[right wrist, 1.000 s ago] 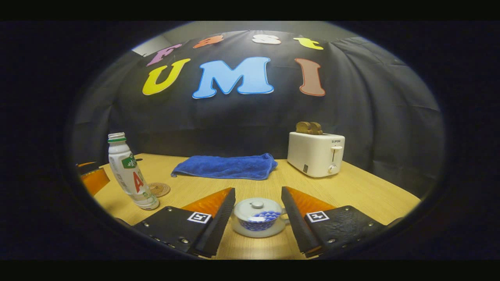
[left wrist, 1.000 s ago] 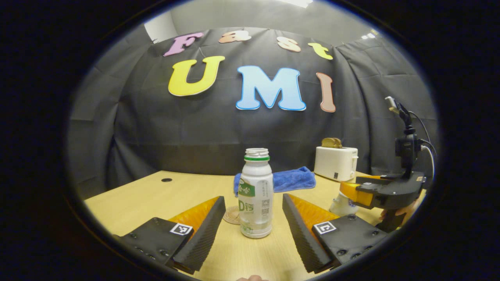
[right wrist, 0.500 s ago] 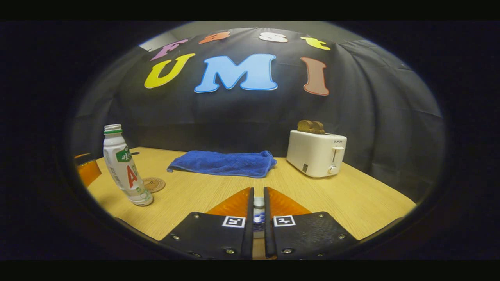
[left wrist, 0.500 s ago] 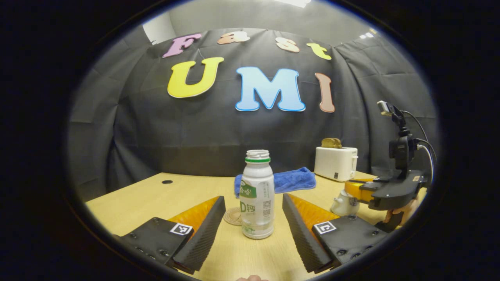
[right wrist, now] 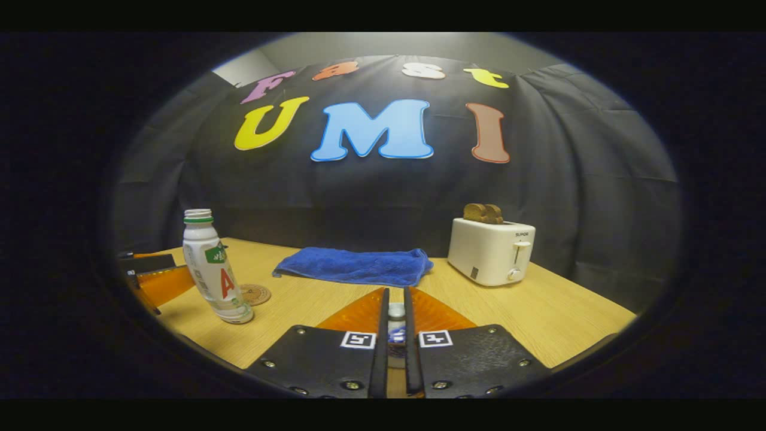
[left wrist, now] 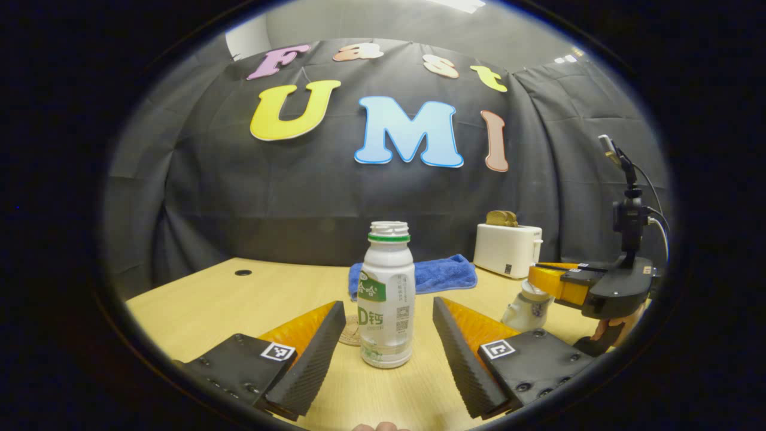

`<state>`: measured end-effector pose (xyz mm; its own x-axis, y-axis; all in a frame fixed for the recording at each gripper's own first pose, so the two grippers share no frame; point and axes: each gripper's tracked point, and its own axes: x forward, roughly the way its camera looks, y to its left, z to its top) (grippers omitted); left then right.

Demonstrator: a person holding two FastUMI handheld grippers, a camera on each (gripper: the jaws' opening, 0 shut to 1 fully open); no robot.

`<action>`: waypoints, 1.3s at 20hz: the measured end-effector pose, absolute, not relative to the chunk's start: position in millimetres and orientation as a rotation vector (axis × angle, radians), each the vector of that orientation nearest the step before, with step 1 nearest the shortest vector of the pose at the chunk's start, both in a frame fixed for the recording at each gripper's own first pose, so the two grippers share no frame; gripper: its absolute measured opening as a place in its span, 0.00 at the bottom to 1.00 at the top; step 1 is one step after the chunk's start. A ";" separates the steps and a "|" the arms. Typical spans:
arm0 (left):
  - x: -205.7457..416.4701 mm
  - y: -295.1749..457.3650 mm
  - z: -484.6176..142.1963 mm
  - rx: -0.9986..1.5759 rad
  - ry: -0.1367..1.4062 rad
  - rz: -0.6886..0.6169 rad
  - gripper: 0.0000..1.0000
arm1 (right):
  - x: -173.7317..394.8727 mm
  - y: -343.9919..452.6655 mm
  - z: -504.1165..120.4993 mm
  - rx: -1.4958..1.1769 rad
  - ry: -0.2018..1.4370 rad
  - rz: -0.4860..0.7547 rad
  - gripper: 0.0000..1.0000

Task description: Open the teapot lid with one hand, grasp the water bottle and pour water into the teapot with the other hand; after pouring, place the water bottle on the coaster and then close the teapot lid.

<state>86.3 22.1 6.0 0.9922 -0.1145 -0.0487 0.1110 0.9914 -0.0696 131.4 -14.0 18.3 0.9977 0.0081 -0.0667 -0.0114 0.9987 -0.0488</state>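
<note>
Teapot lid [right wrist: 395, 310] between right hand-held gripper [right wrist: 395, 332] fingers

Black cloth wall [right wrist: 383, 197] behind a light wooden table [right wrist: 556, 311]; ceiling light [left wrist: 458, 5] overhead.

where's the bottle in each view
left gripper view: bottle stands at centre, between the open fingers of the left gripper, untouched.
right gripper view: bottle stands at far left, beside the coaster.
shared landmark: the toaster, right of the blue towel in both views.
</note>
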 end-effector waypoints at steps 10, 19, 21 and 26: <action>137.2 26.8 -6.4 -0.038 0.057 -0.145 1.00 | 125.9 -3.9 25.4 -0.044 0.040 0.041 0.12; 141.3 29.9 -12.7 -0.031 0.079 -0.125 0.84 | 116.5 -2.2 27.4 -0.034 0.026 0.061 0.00; 137.6 29.2 -12.2 -0.043 0.086 -0.130 0.82 | 108.4 -2.2 31.5 -0.030 0.021 0.065 0.00; 131.6 25.0 -7.9 0.012 0.095 -0.132 0.79 | 67.4 -5.2 38.9 -0.014 0.010 0.079 0.12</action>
<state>131.6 25.0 -7.9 0.9868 -0.1312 -0.0954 0.1324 0.9912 0.0059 67.4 -5.2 38.9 0.9968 0.0791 -0.0110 -0.0793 0.9968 -0.0139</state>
